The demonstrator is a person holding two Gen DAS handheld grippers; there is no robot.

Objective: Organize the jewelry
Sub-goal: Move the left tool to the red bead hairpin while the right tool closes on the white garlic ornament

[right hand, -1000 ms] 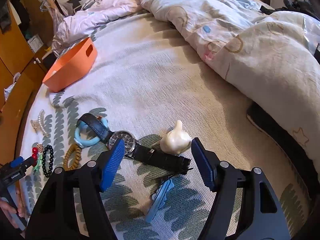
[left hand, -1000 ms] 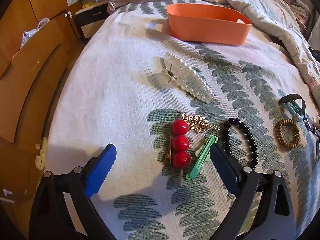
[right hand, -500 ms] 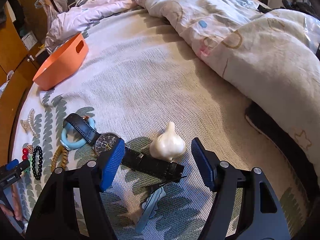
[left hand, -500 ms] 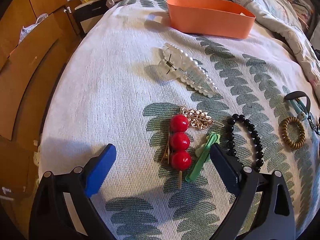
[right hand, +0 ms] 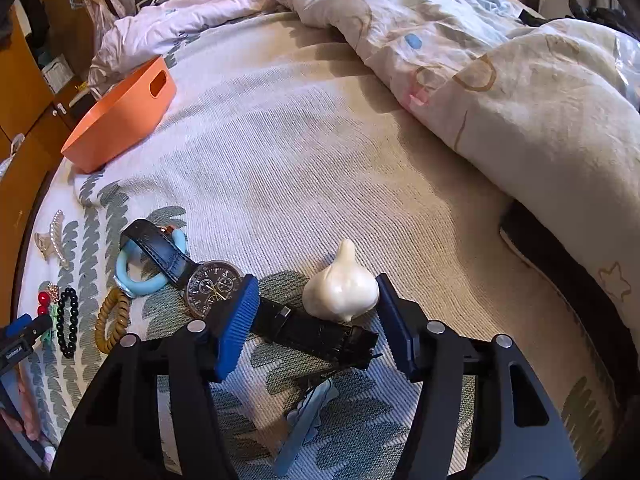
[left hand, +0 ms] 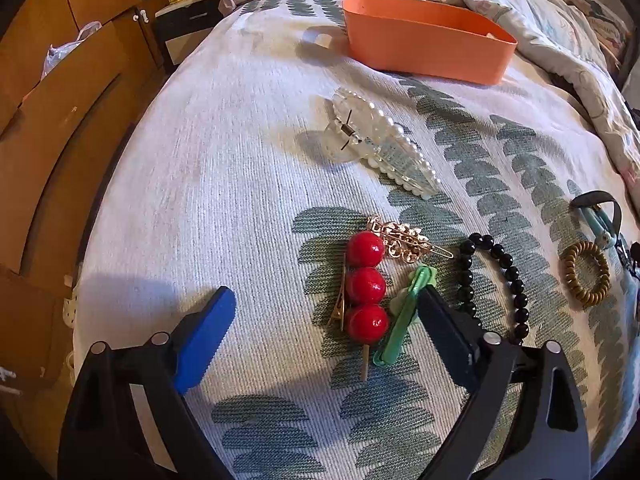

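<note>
- My left gripper (left hand: 324,312) hangs low over the bed (left hand: 224,168), its fingers spread wide and holding nothing.
- Between those fingers lies the red ball clip (left hand: 365,284): three red balls in a row, long axis running near to far, with its thin stick end pointing toward me.
- Just right of it the green clip (left hand: 402,318) lies on a slight diagonal, its far end tilted to the right, its side against my right-hand finger (left hand: 446,330).
- The gold clip (left hand: 404,237) sits at the far end of the red balls, its long axis pointing right.
- The black bead bracelet (left hand: 496,280) loops to the right of the green clip; the coiled amber hair tie (left hand: 585,273) lies further right, apart from it.
- The pearl claw clip (left hand: 380,144) lies beyond, long axis slanting from far left to near right.
- The orange basket (left hand: 424,48) stands at the far side of the bed, well apart from the jewelry.
- My right gripper (right hand: 316,316) is also wide open and empty, its fingers on either side of a white garlic-shaped piece (right hand: 342,290) whose tip points away from me.
- The black watch (right hand: 214,286) stretches from far left to near right, its strap passing under my left-hand finger (right hand: 236,326) and over a light blue ring (right hand: 138,270).
- A blue clip (right hand: 306,428) lies nearest me, below the strap end.
</note>
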